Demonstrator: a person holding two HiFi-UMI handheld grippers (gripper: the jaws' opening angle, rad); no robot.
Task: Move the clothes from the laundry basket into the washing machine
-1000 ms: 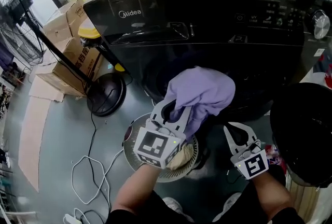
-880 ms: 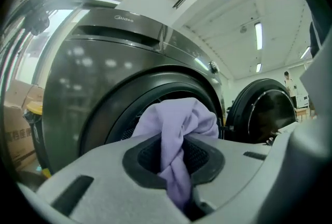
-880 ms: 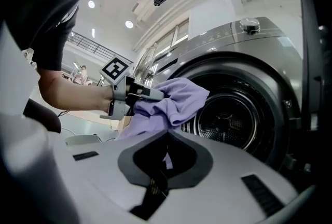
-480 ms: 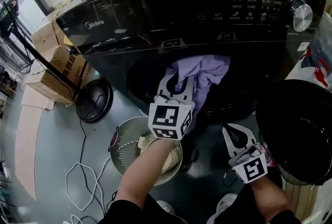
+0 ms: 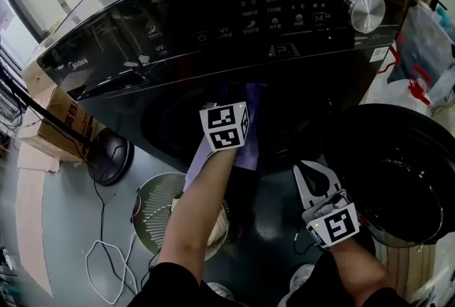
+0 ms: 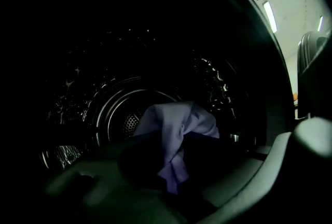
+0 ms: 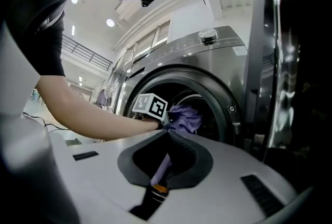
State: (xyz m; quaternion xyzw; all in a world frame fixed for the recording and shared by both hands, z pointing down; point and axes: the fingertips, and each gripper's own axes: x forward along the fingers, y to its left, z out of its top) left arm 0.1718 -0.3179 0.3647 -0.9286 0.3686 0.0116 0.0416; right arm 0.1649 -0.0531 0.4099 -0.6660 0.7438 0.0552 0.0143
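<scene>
My left gripper [image 5: 226, 125] reaches level into the dark mouth of the black washing machine [image 5: 213, 21]; only its marker cube and my forearm show from above. In the left gripper view it [image 6: 174, 173] is shut on a lavender cloth [image 6: 176, 124] that hangs bunched inside the steel drum [image 6: 116, 109]. A fold of that cloth [image 5: 247, 151] trails out over the door sill. My right gripper [image 5: 306, 170] hovers lower right, outside the opening, jaws together and empty [image 7: 167, 130]. The round laundry basket [image 5: 151, 207] on the floor holds a cream cloth [image 5: 219, 226].
The machine's round door [image 5: 405, 178] stands swung open at the right, close to my right gripper. A fan base [image 5: 106, 156], a cardboard box [image 5: 53, 124] and loose cables [image 5: 106, 256] lie on the floor at the left. Bags [image 5: 426, 50] hang at the far right.
My left gripper has carried the lavender cloth from in front of the opening forward into the drum. The right gripper has drifted a little toward the machine.
</scene>
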